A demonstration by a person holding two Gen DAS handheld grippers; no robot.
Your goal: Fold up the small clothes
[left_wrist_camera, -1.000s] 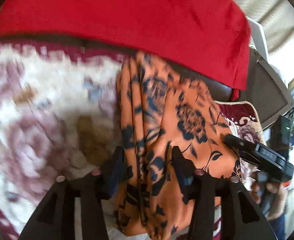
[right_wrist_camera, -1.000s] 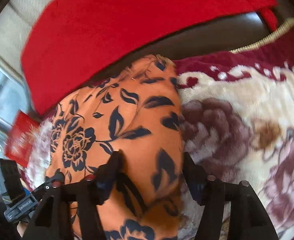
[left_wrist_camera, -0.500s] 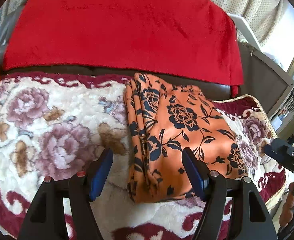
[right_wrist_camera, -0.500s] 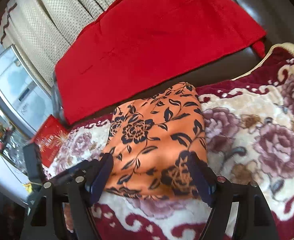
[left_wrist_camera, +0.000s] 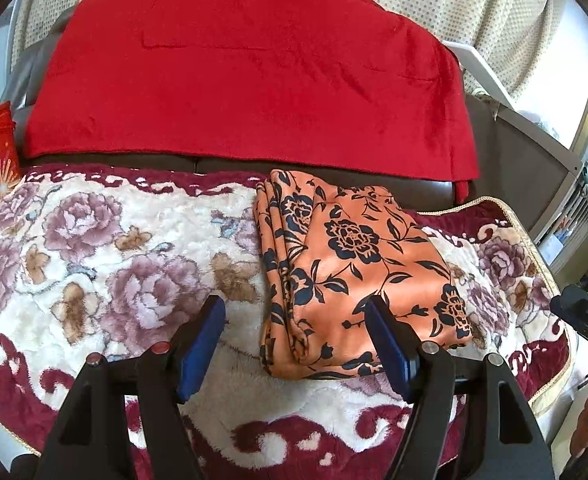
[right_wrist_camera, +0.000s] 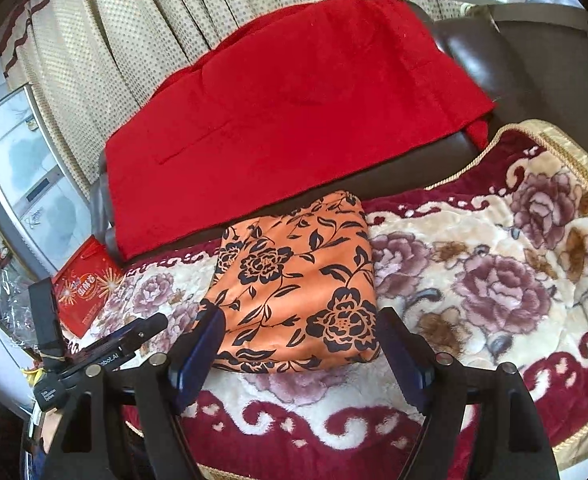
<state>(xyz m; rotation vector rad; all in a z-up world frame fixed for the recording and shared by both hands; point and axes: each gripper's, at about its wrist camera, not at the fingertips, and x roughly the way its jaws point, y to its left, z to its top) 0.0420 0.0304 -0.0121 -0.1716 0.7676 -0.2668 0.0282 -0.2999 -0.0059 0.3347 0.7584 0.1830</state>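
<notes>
An orange cloth with black flowers [left_wrist_camera: 350,272] lies folded into a thick rectangle on the floral blanket [left_wrist_camera: 106,264]; it also shows in the right wrist view [right_wrist_camera: 298,284]. My left gripper [left_wrist_camera: 298,344] is open and empty, held just short of the cloth's near edge. My right gripper [right_wrist_camera: 302,352] is open and empty, also just short of the cloth's near edge. The left gripper's body [right_wrist_camera: 106,352] shows at the lower left of the right wrist view.
A red blanket [left_wrist_camera: 250,76] hangs over the brown sofa back [right_wrist_camera: 534,60]. A red gift box [right_wrist_camera: 86,284] stands at the blanket's left end. Beige curtains [right_wrist_camera: 106,40] hang behind. The blanket's gold-trimmed edge [right_wrist_camera: 574,148] is at the right.
Both grippers opened, let go of the orange cloth and pulled back from it. The cloth now lies folded on the blanket.
</notes>
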